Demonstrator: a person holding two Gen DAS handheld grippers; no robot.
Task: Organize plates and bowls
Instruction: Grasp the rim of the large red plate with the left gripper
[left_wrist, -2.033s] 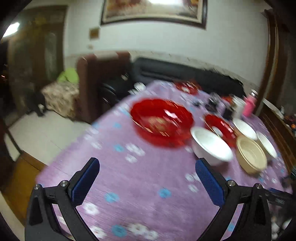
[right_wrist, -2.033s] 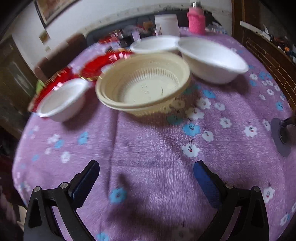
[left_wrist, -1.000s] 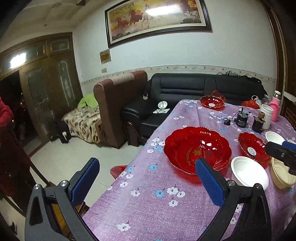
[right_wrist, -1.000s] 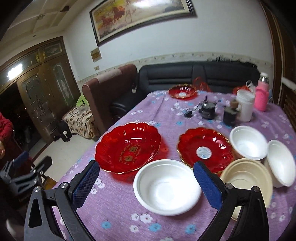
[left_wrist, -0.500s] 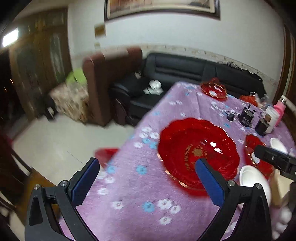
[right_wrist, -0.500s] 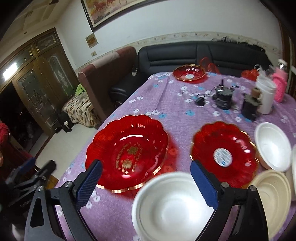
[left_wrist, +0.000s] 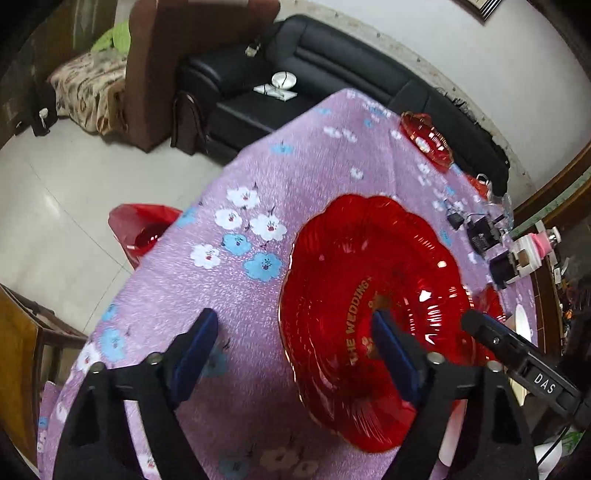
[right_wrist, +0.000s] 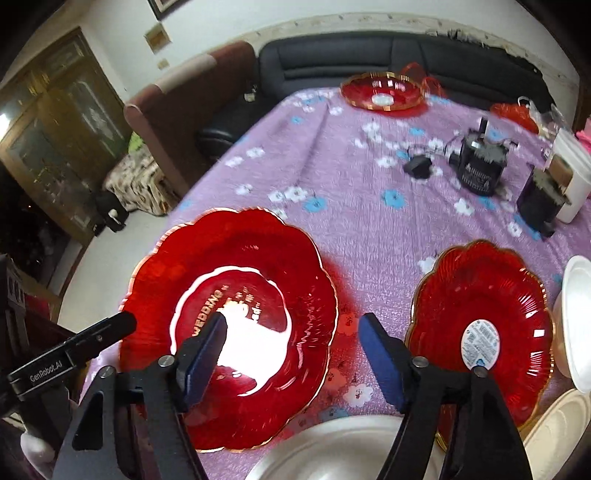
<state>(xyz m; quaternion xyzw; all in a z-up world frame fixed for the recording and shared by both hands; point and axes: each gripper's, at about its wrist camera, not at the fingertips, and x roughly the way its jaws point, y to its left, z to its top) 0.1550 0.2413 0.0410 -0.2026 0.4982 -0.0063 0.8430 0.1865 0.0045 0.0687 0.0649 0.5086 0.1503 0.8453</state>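
A large red scalloped plate (left_wrist: 369, 295) lies on the purple flowered tablecloth (left_wrist: 258, 177). My left gripper (left_wrist: 295, 354) is open over its left rim, its right finger above the plate. In the right wrist view my right gripper (right_wrist: 291, 350) is open over the right rim of that large plate (right_wrist: 229, 325). A smaller red plate (right_wrist: 480, 325) lies to the right. A white bowl (right_wrist: 340, 446) sits below the gripper, another white bowl (right_wrist: 576, 321) and a cream bowl (right_wrist: 561, 435) at the right edge.
A third red plate (right_wrist: 384, 92) sits at the table's far end. Black chargers (right_wrist: 480, 166), a dark jar (right_wrist: 539, 206) and a white cup (right_wrist: 572, 177) stand at the far right. A black sofa (left_wrist: 332, 74) and brown armchair (left_wrist: 166, 55) lie beyond the table.
Both grippers have dropped down and moved in over the large red plate from either side. Both stayed open.
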